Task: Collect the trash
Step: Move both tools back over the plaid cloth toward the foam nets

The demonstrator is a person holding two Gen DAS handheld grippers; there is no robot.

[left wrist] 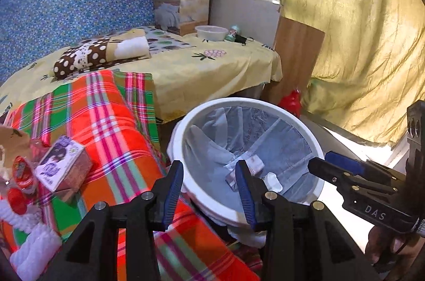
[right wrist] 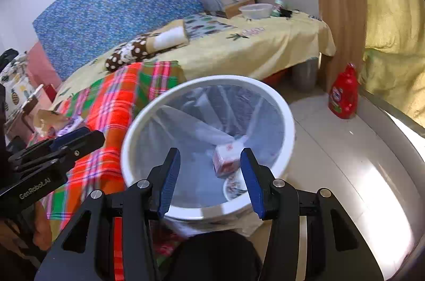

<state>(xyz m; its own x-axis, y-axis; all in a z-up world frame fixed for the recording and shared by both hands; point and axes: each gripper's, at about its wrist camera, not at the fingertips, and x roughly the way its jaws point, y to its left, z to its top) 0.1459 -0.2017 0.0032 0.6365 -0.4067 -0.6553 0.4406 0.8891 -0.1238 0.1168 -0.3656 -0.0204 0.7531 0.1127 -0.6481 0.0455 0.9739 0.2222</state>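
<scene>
Right wrist view looks down over the right gripper (right wrist: 209, 174), jaws apart with nothing between them, above a white trash bin (right wrist: 288, 121) lined with a clear bag. A small carton (right wrist: 225, 157) lies in the bin just beyond the fingertips, a round lid (right wrist: 232, 188) beside it. Left of these tongs hangs the left gripper (left wrist: 209, 185), also parted and empty, over the bin's near rim. Further left, on the plaid blanket (left wrist: 111, 121), wait a purple box (left wrist: 62, 164) and red wrappers (left wrist: 22, 174).
</scene>
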